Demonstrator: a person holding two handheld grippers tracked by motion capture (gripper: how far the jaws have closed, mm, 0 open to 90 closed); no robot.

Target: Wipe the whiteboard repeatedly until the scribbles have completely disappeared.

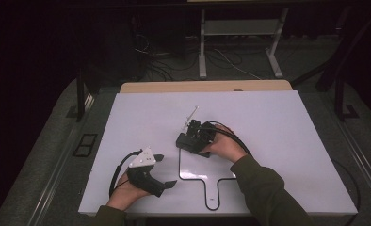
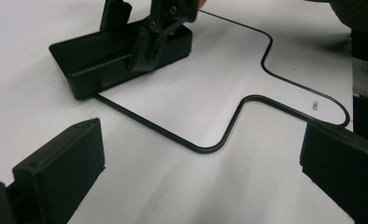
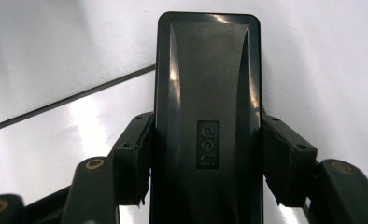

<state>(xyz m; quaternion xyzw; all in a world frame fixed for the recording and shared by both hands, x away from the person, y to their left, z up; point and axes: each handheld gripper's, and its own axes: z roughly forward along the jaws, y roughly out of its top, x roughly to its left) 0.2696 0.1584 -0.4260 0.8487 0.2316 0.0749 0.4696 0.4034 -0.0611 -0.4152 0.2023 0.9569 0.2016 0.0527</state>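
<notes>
- We see the right tool (image 1: 193,137) near the middle of the white table (image 1: 278,122). Its two black jaws press on the long sides of a black box (image 3: 208,107), one on each side, so it is holding the box.
- In the right gripper view the box runs straight up between the jaws. It has a smooth, shiny top and a small raised label with letters on it.
- In the left gripper view we see the same box farther off, lying flat on the table with the right tool clamped over it.
- One corner of the box sits on a thin black line (image 2: 247,100) that is on the table. The line makes a rounded shape with a narrow handle part, a bit like a paddle. The handle part points toward the person.
- A hand (image 1: 228,143) in a dark green sleeve holds the right tool from behind.
- The left tool (image 1: 167,170) is near the front left of the table. Its jaws are wide apart and nothing is between them. They point toward the black line and the box.
- The left tool has a grey three-cornered plate on top, and a black cable curls behind it.
</notes>
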